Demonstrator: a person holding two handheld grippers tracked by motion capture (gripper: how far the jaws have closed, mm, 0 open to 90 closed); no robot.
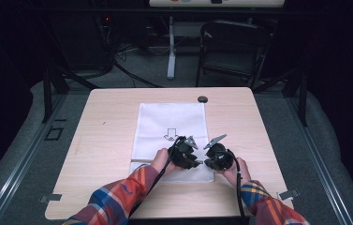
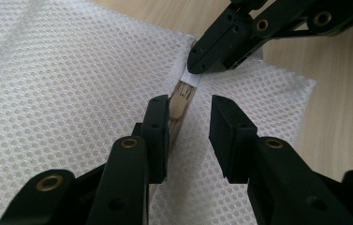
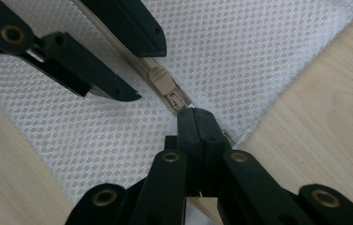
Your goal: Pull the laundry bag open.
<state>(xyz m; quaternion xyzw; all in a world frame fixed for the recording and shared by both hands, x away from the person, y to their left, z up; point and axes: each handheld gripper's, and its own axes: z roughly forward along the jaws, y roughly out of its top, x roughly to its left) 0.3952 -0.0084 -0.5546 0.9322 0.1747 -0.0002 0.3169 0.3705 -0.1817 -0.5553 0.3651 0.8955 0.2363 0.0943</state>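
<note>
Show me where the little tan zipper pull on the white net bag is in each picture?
High view: too small to make out, hidden between the two grippers at the bag's near edge.
Left gripper view: zipper pull, centre, just ahead of the left gripper.
Right gripper view: zipper pull, centre, above the right gripper.
Shared landmark: white mesh bag.

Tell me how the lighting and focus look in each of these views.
High view: table evenly lit, room behind nearly black, grippers small and soft. Left gripper view: mesh laundry bag bright, its weave sharp; zipper pull slightly soft. Right gripper view: mesh crisp, right gripper a dark mass with little detail.
</note>
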